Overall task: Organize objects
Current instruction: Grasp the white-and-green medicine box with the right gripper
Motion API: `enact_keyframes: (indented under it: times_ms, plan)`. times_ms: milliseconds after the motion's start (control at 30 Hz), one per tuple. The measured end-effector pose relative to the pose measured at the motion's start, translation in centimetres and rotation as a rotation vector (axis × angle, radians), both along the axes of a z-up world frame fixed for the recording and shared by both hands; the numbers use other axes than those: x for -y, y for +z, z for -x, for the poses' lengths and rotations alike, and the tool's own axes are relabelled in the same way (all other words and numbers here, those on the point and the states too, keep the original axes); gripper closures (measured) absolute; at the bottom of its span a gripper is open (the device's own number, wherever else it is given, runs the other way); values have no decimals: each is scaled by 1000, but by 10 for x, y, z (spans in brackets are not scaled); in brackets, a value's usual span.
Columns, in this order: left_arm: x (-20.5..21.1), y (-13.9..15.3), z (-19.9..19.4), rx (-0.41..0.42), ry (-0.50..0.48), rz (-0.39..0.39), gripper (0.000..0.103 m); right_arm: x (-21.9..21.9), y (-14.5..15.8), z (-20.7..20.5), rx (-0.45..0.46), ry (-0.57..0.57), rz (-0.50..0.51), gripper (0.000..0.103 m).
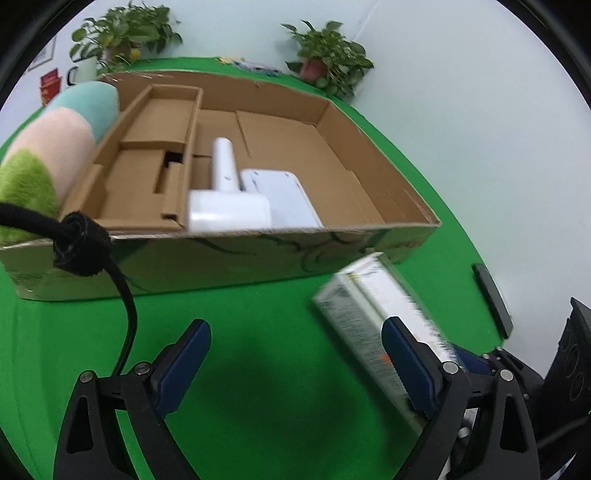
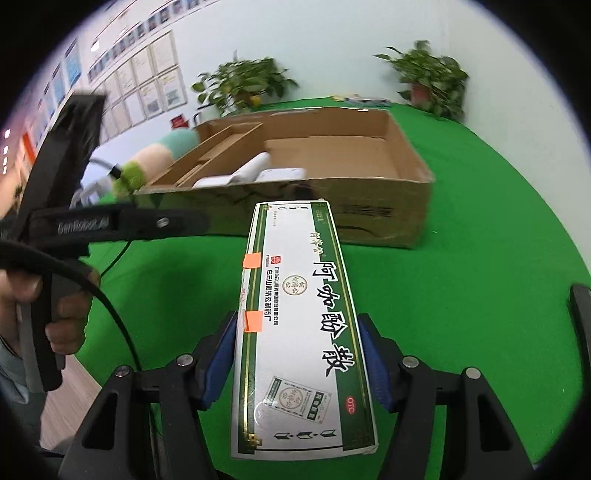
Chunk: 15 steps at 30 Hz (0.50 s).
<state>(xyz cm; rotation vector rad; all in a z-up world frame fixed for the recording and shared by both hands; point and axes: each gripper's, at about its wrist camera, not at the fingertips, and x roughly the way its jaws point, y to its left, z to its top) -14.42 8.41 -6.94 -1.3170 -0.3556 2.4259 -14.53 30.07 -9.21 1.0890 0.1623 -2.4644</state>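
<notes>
A long white and green medicine box (image 2: 299, 314) with black Chinese lettering is held between the blue pads of my right gripper (image 2: 298, 354), above the green table, pointing at the cardboard box (image 2: 369, 218). The medicine box also shows blurred in the left wrist view (image 1: 373, 317). My left gripper (image 1: 295, 365) is open and empty over the green cloth, in front of the cardboard box (image 1: 221, 258). A white handheld device (image 1: 229, 199) and a white flat case (image 1: 284, 195) lie inside the cardboard box.
A pastel plush cushion (image 1: 55, 144) lies against the box's left side. Two potted plants (image 1: 328, 59) (image 1: 122, 33) stand at the table's back. A black cable (image 1: 125, 302) hangs at the left. The left gripper's handle (image 2: 74, 218) and a hand show in the right wrist view.
</notes>
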Motion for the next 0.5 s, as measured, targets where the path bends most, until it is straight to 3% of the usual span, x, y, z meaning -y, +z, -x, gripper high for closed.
enact_keyframes:
  times_ms: [67,100,133,300,500]
  plan:
    - [-6,-4,0,17,-34,-11,10,9,-4,-2,12,26,0,35]
    - [-8,-8,0,33,-41,-17,10,11,-6,-3,25,42,7,23]
    - [-9,-11,1,48,-49,-29,11,11,-6,-5,35,52,19,20]
    - [-16,-30,6,157,-108,-149,22,12,-4,-7,57,77,54,19]
    - [-19,-40,9,204,-143,-224,35,25,-4,-3,87,98,63,19]
